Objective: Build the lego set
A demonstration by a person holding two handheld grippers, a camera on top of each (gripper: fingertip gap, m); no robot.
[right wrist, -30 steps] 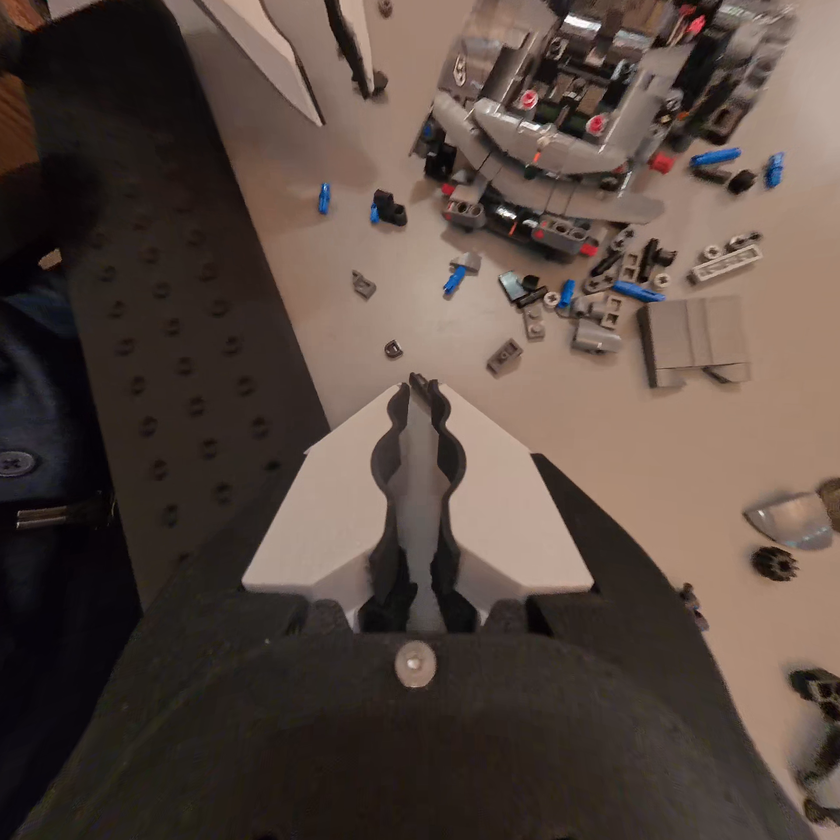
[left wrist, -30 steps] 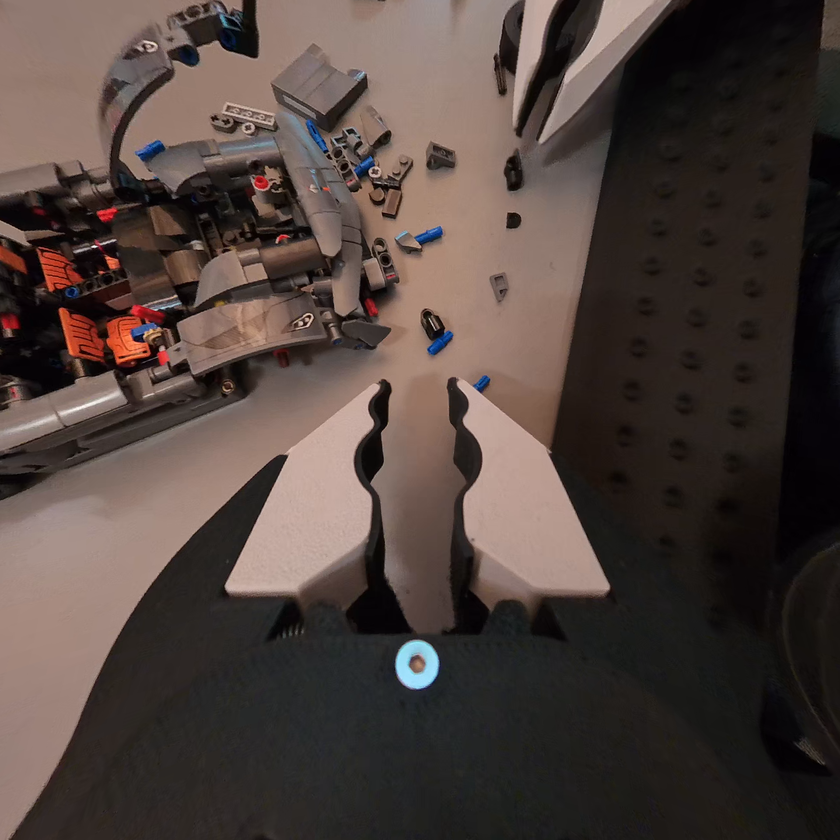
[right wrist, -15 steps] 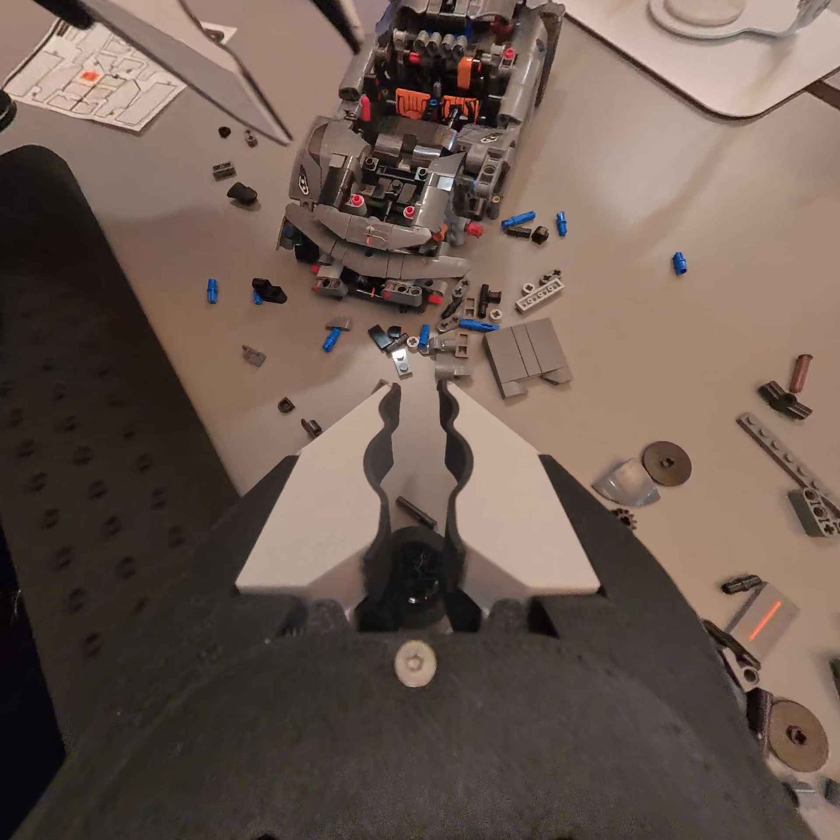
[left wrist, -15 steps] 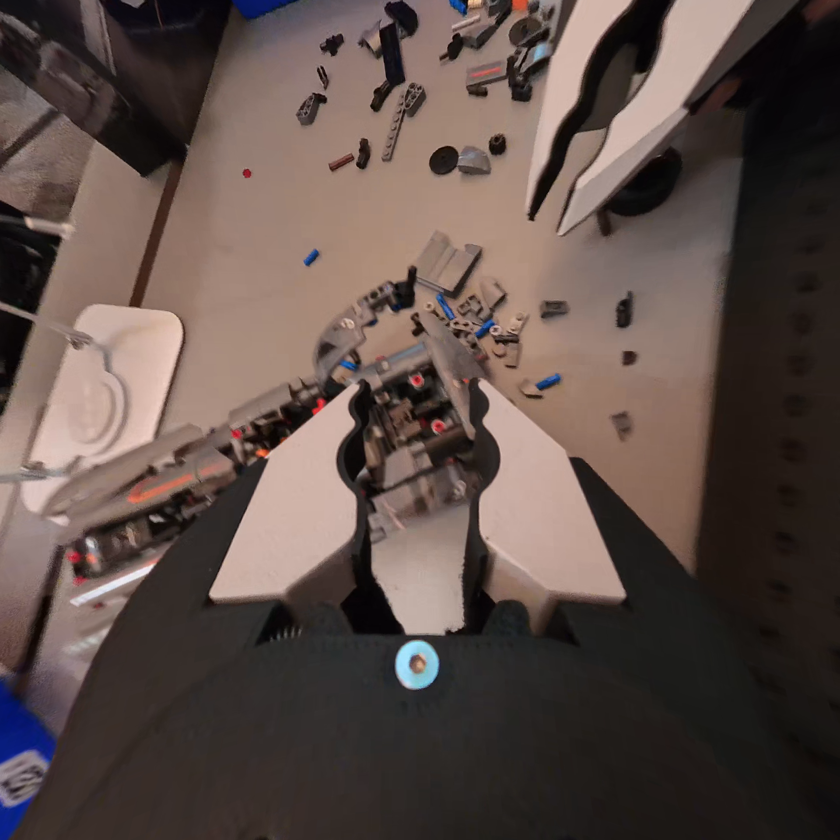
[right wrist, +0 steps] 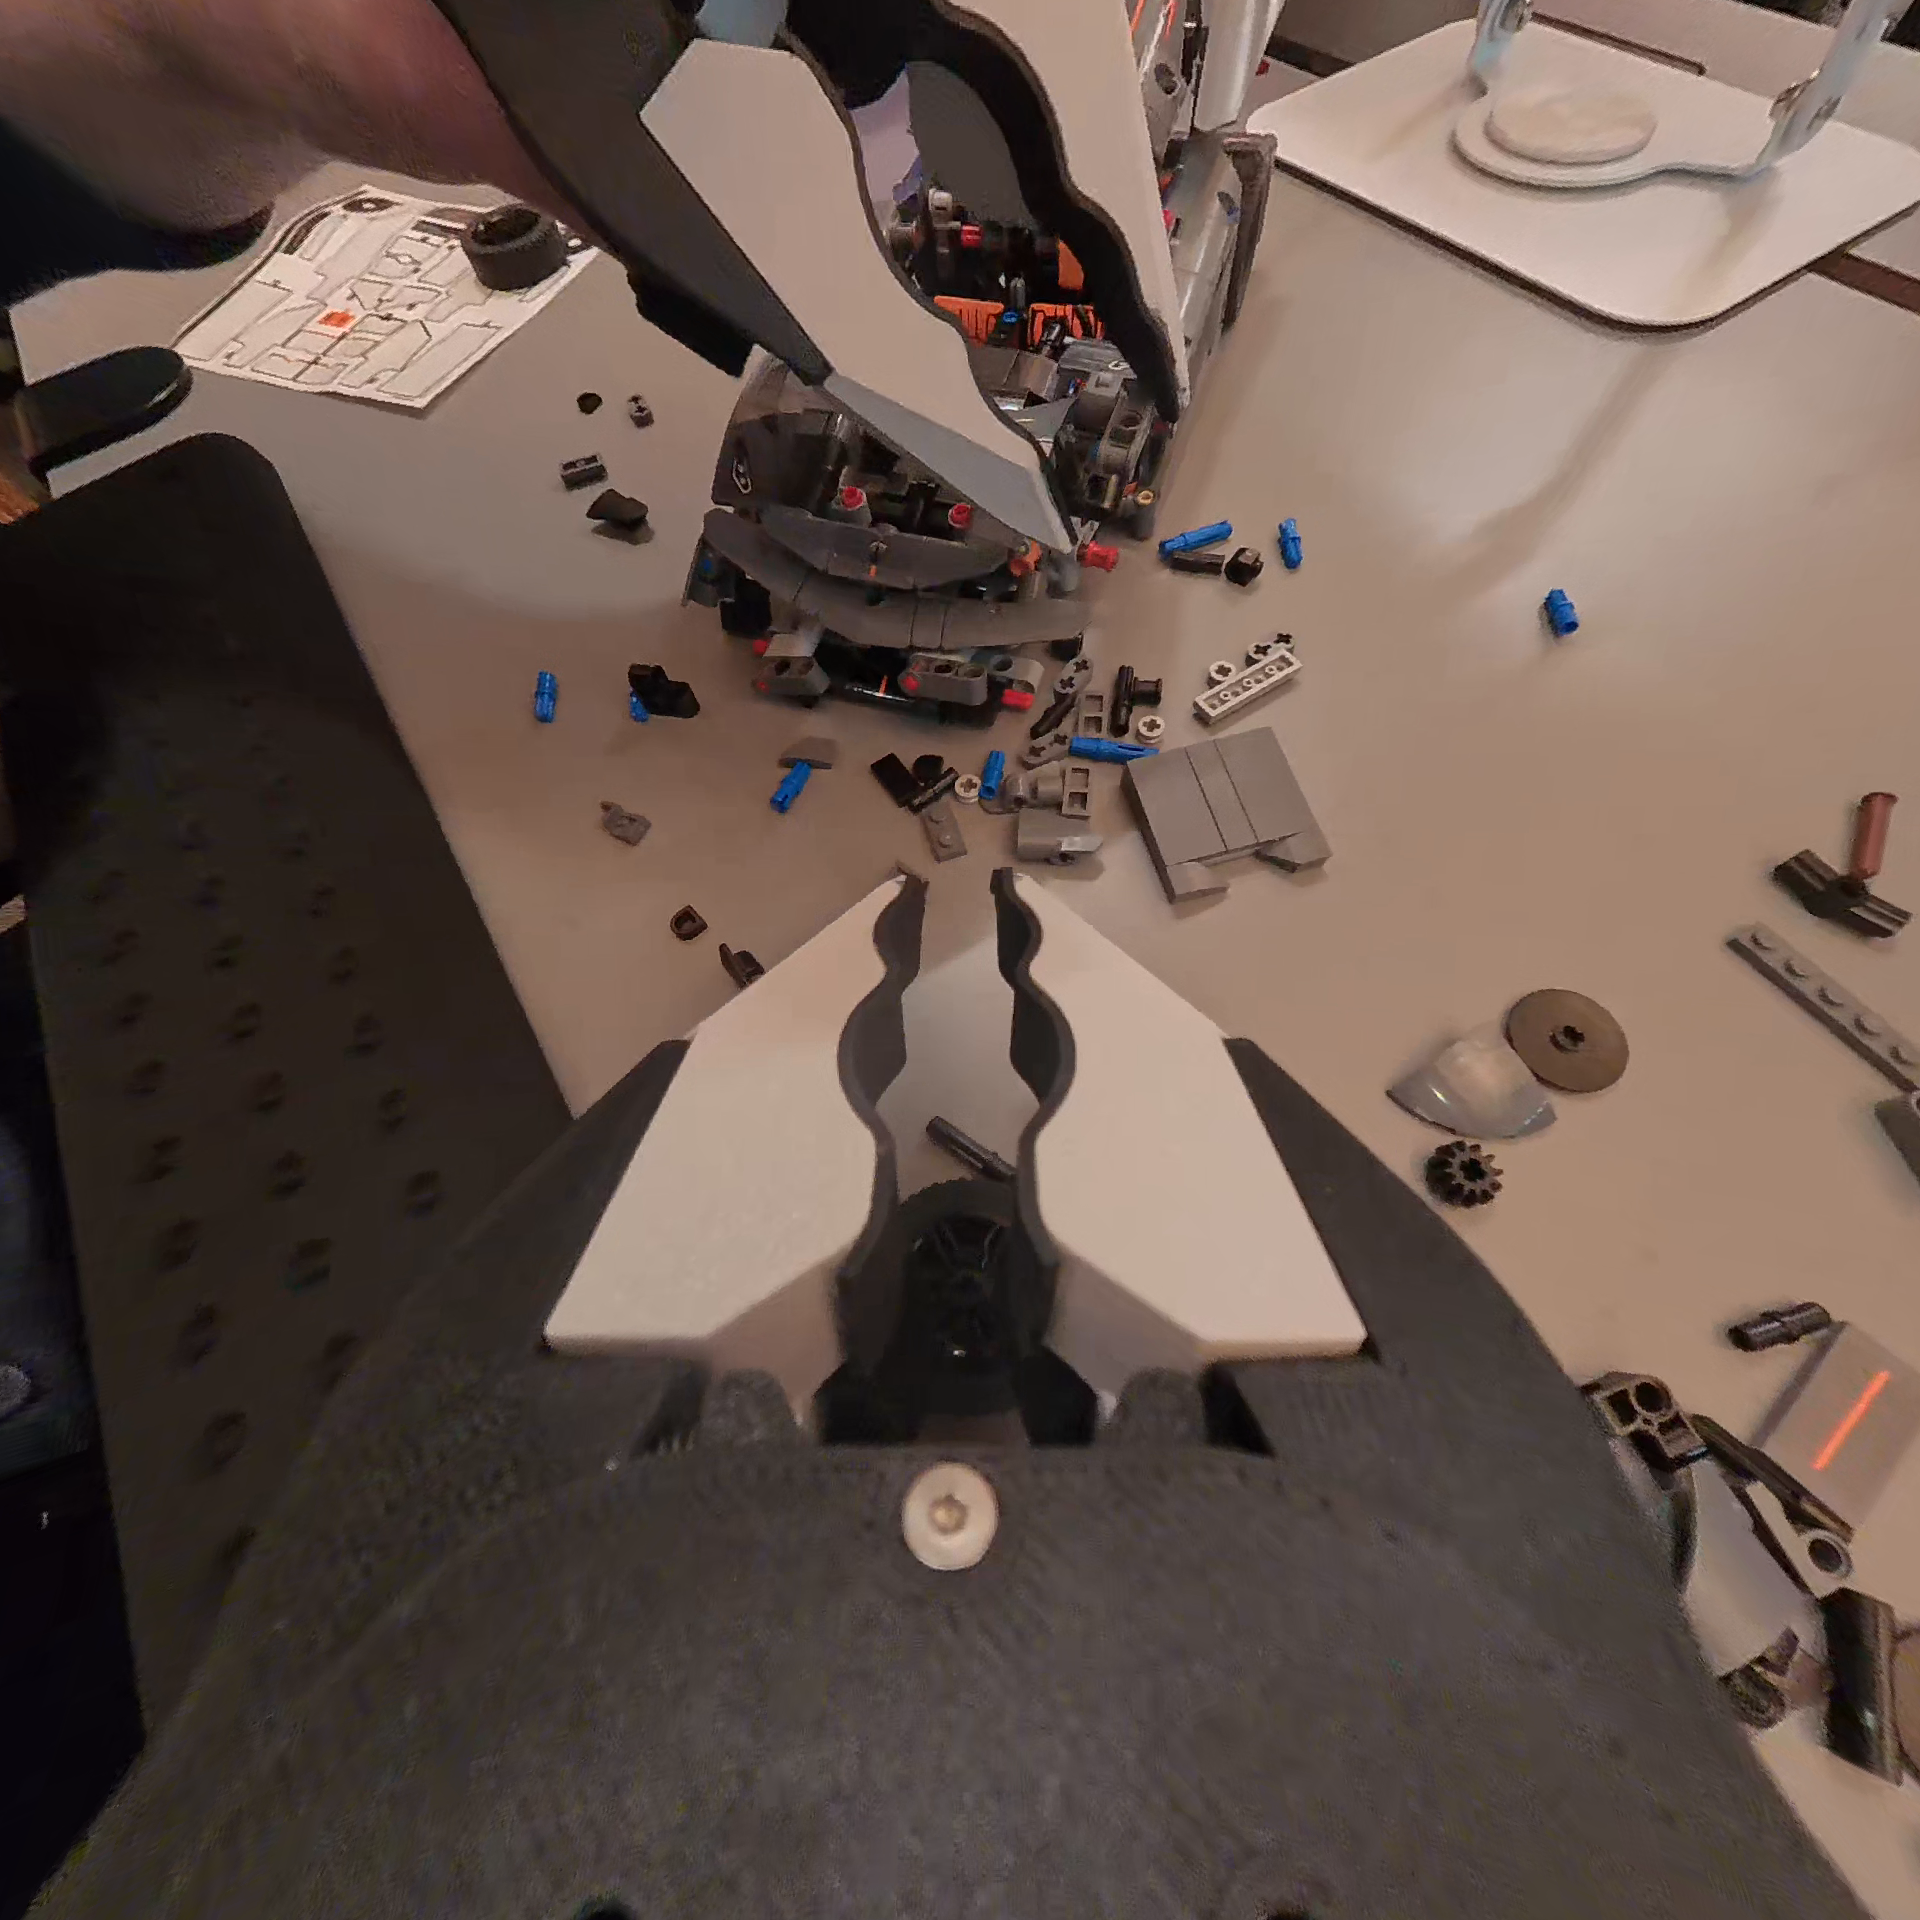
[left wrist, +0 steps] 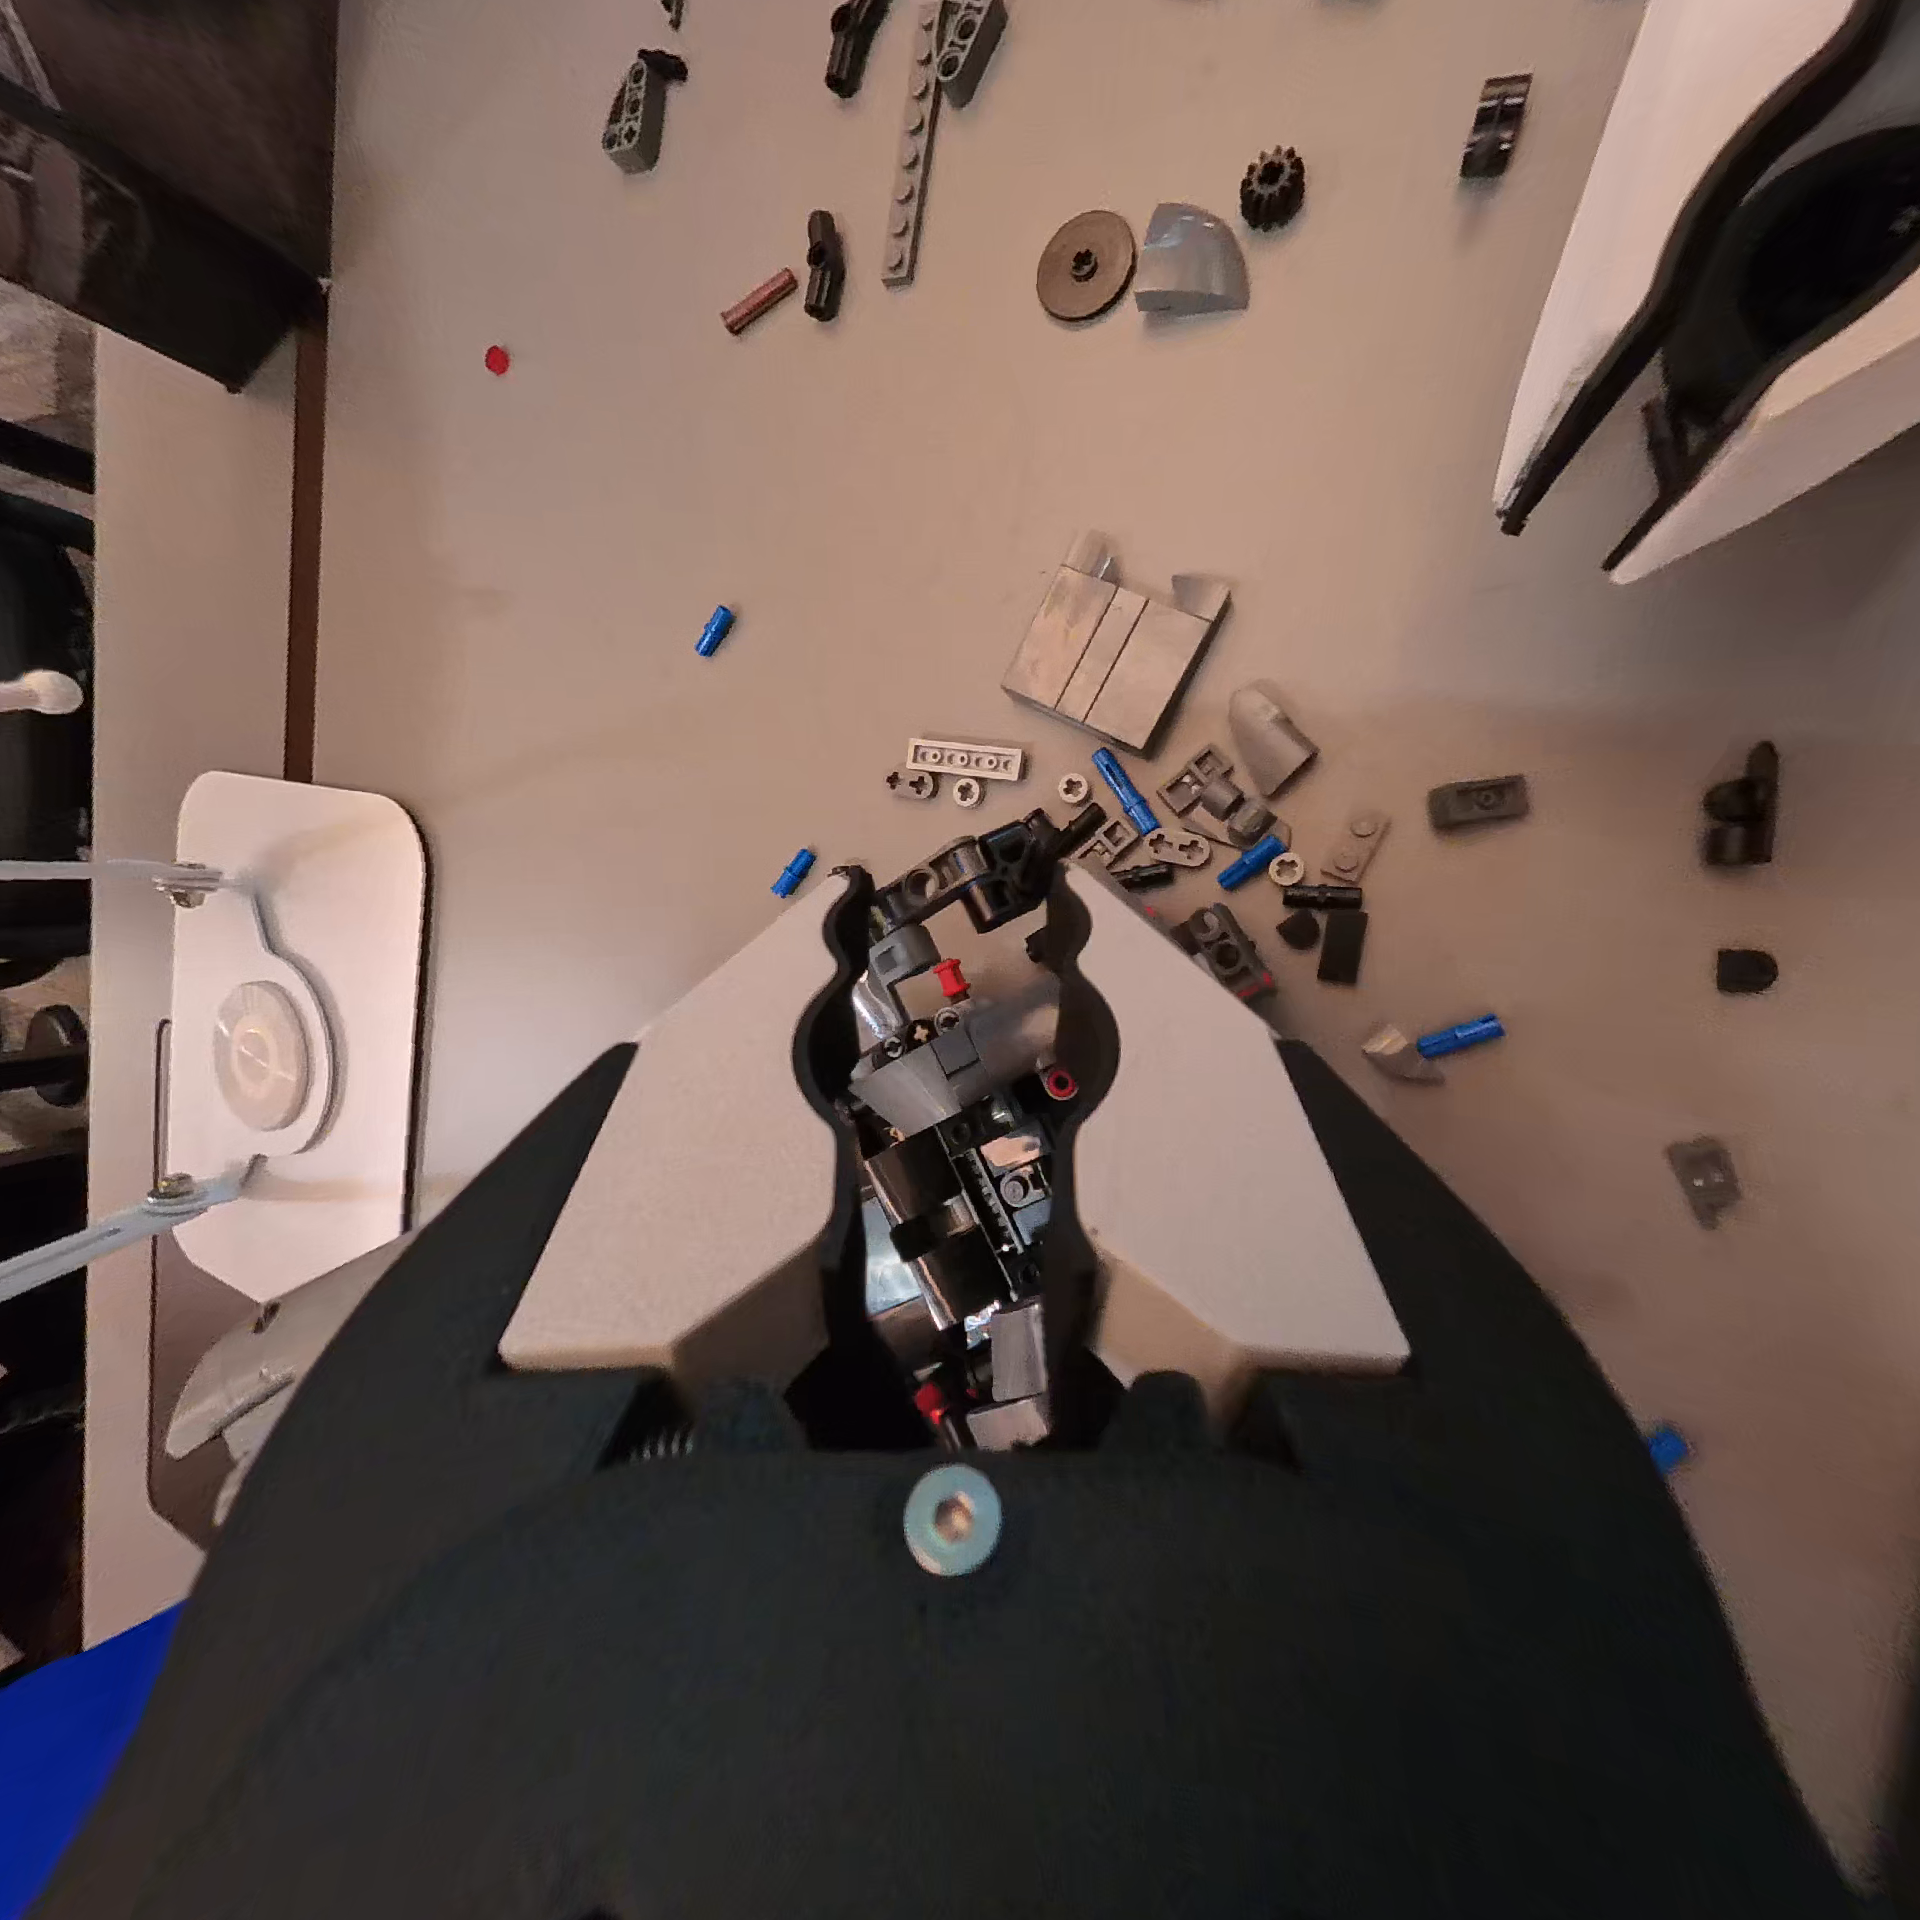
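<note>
Half a second on, the left gripper (left wrist: 951, 894) has dropped over the part-built lego car (right wrist: 904, 582), its fingers spread wide and straddling the grey-and-black bodywork; whether the pads actually touch the model cannot be told from either view. Seen from the right wrist, that gripper comes in from above across the car's front end. The right gripper (right wrist: 956, 883) hangs lower over the table (right wrist: 1455, 468), parted and gripping nothing at the tips, though a black wheel (right wrist: 961, 1288) sits between the fingers back near their base, a small black pin (right wrist: 966, 1148) on the table just ahead of it. The car stands mid-table, chassis, orange seats and front bodywork assembled. Plenty appears left to do: blue pins (right wrist: 1195, 538), a grey panel (right wrist: 1226, 805), a dark disc (right wrist: 1567, 1039), a gear (right wrist: 1463, 1174) and more pieces lie scattered loose, with a printed sheet (right wrist: 364, 301) beyond.
</note>
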